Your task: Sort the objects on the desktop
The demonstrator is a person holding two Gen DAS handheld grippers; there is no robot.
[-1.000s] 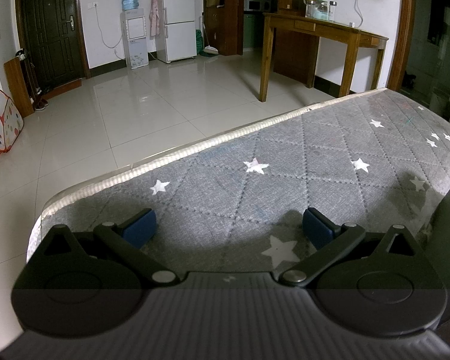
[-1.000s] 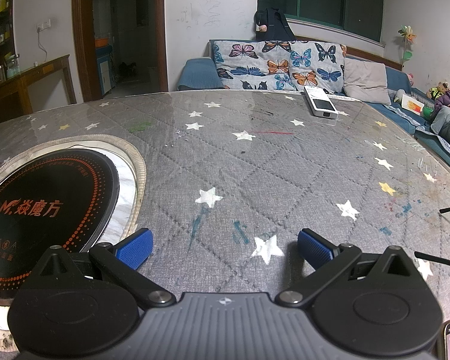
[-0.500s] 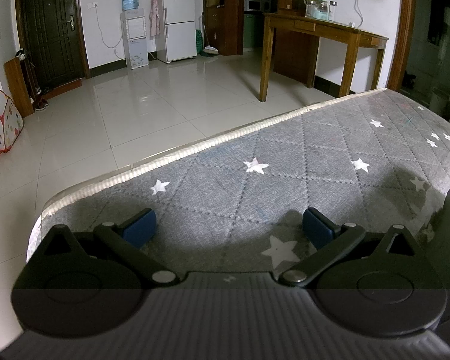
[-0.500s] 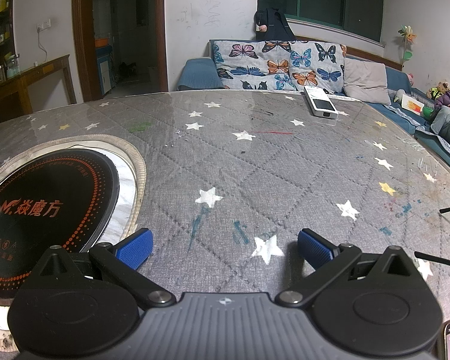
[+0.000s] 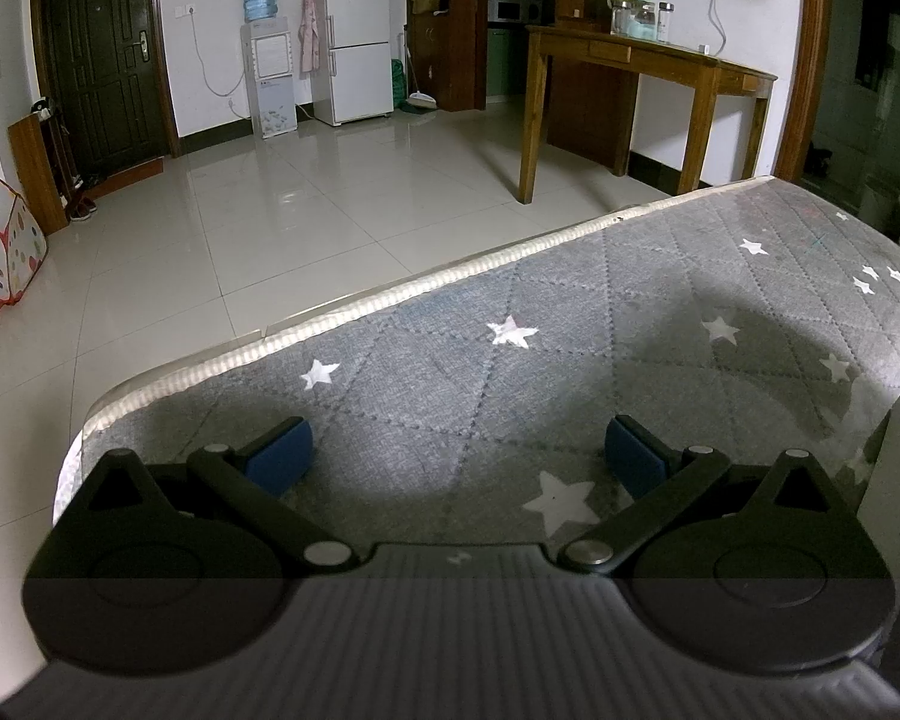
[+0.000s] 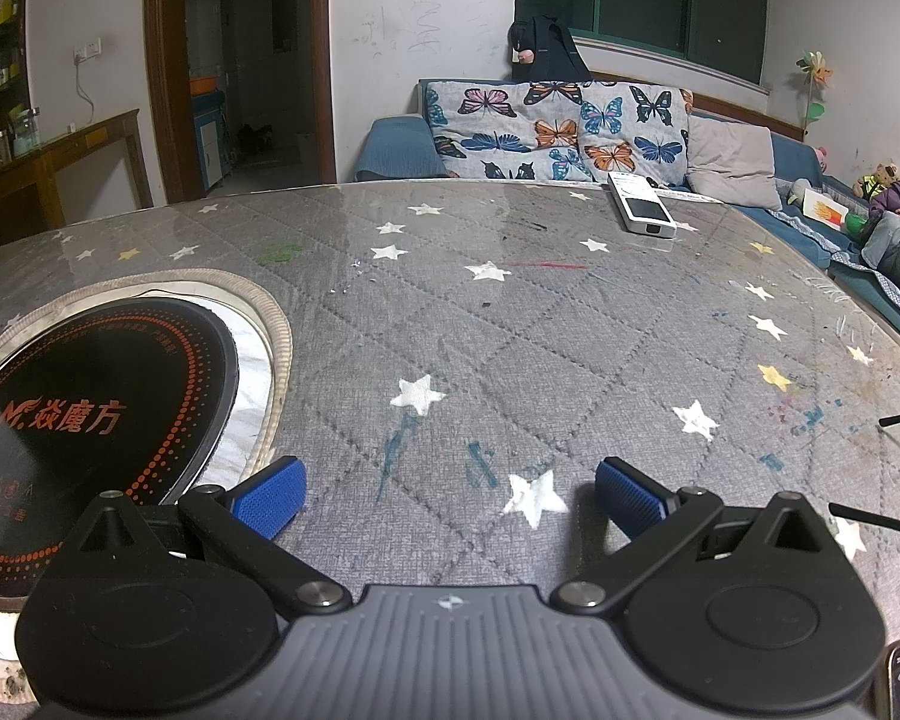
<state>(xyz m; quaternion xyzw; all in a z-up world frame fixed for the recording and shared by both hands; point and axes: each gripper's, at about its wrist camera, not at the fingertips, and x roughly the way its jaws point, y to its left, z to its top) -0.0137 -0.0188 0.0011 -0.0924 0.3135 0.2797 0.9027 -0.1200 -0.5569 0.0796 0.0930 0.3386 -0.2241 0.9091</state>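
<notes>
Fingers [image 6: 270, 495] of the right gripper [image 6: 447, 489] are spread and empty; the left gripper [image 5: 456, 450] likewise, facing bare quilted surface [image 5: 570, 324] near its edge. The only sortable item evident, a white remote-like device [image 6: 641, 211], lies far ahead and slightly right of the right gripper, long axis running roughly away. Right hand judged nearer. An induction hob [image 6: 96, 414] sits left, clear of that path.
</notes>
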